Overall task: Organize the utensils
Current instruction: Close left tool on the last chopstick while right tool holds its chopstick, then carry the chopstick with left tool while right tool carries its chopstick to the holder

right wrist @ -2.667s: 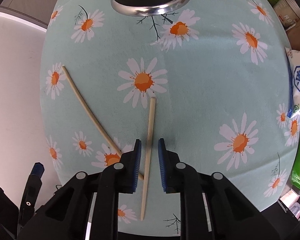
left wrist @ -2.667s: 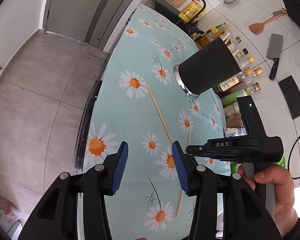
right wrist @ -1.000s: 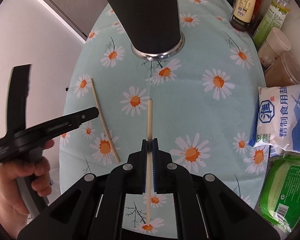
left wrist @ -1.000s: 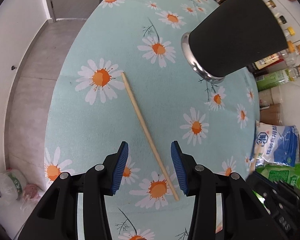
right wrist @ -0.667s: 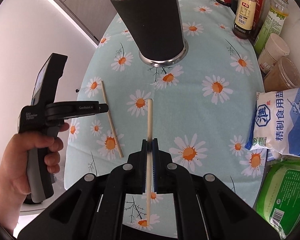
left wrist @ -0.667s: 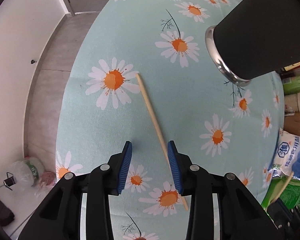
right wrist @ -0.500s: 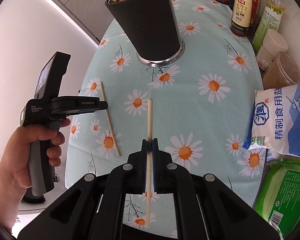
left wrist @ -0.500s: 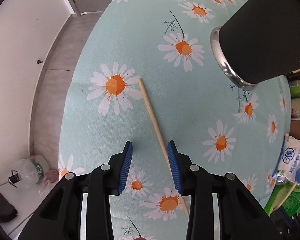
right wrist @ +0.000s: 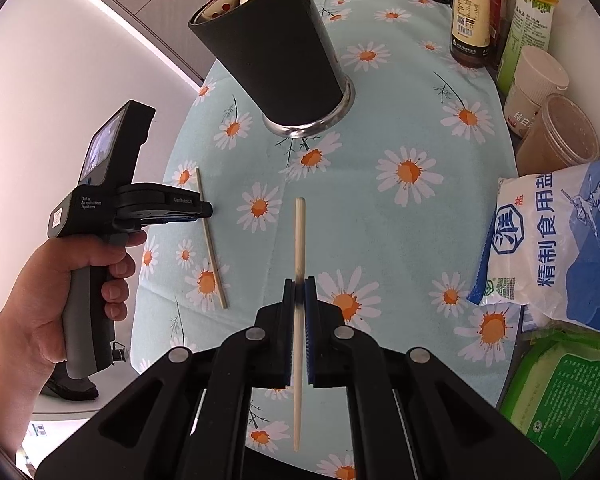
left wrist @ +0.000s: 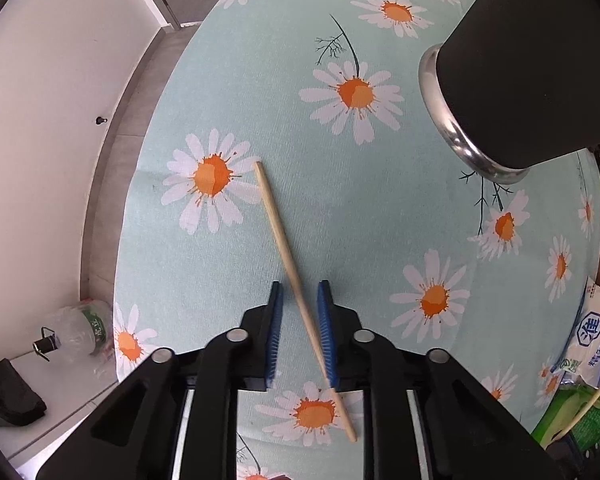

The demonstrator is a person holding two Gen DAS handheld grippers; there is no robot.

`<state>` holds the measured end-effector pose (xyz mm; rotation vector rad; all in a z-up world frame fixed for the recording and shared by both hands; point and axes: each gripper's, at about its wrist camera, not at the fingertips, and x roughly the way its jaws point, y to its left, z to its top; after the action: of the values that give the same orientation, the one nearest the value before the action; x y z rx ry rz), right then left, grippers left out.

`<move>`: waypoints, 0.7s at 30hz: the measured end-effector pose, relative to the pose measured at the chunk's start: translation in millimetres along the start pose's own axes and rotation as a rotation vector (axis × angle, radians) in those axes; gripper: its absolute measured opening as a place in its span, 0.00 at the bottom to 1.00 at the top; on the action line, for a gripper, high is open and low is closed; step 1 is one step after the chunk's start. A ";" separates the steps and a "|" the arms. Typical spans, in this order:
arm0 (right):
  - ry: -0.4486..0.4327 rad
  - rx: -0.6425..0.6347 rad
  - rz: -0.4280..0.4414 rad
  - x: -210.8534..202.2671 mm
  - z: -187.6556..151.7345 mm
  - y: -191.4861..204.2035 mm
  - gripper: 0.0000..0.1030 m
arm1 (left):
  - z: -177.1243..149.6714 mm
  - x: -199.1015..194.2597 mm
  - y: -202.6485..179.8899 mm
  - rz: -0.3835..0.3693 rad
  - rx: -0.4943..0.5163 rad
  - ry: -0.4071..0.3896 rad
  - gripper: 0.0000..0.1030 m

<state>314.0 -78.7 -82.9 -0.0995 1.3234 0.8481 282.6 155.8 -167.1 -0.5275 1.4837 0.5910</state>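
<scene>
Left gripper [left wrist: 298,304] | fingers narrowed around tabletop chopstick [left wrist: 278,236], unclamped | right gripper [right wrist: 299,292] still pinching raised chopstick [right wrist: 299,240]

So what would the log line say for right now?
right gripper: shut on chopstick, lifted | left gripper: open around second chopstick on table | holder: upright, utensils inside

You have a table under a pale blue daisy-print cloth [right wrist: 400,240]. Near its far edge stands a black utensil holder [right wrist: 272,52] on a metal base. One chopstick [left wrist: 300,292] lies flat toward the left edge. Along the right edge sit sauce bottles [right wrist: 470,12], two lidded tubs [right wrist: 556,128], a salt bag [right wrist: 556,240] and a green packet [right wrist: 560,400].
</scene>
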 end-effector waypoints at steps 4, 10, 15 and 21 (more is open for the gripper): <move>0.002 -0.005 0.009 -0.3 0.9 -1.9 0.05 | -2.0 -0.6 0.9 -0.013 -0.025 -0.003 0.06; 0.000 -0.014 0.010 -1.7 2.1 0.6 0.05 | -3.8 -0.5 5.6 -0.044 -0.054 -0.013 0.05; -0.006 -0.026 -0.002 -1.8 7.2 8.5 0.05 | -4.4 -1.4 20.1 -0.093 -0.057 -0.033 0.04; -0.023 -0.029 -0.025 1.6 16.2 24.5 0.05 | -11.5 -14.3 38.2 -0.176 -0.016 -0.091 0.04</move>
<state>312.5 -52.3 -70.1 -0.1281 1.2863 0.8448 248.9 176.4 -151.8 -0.6284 1.3318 0.4824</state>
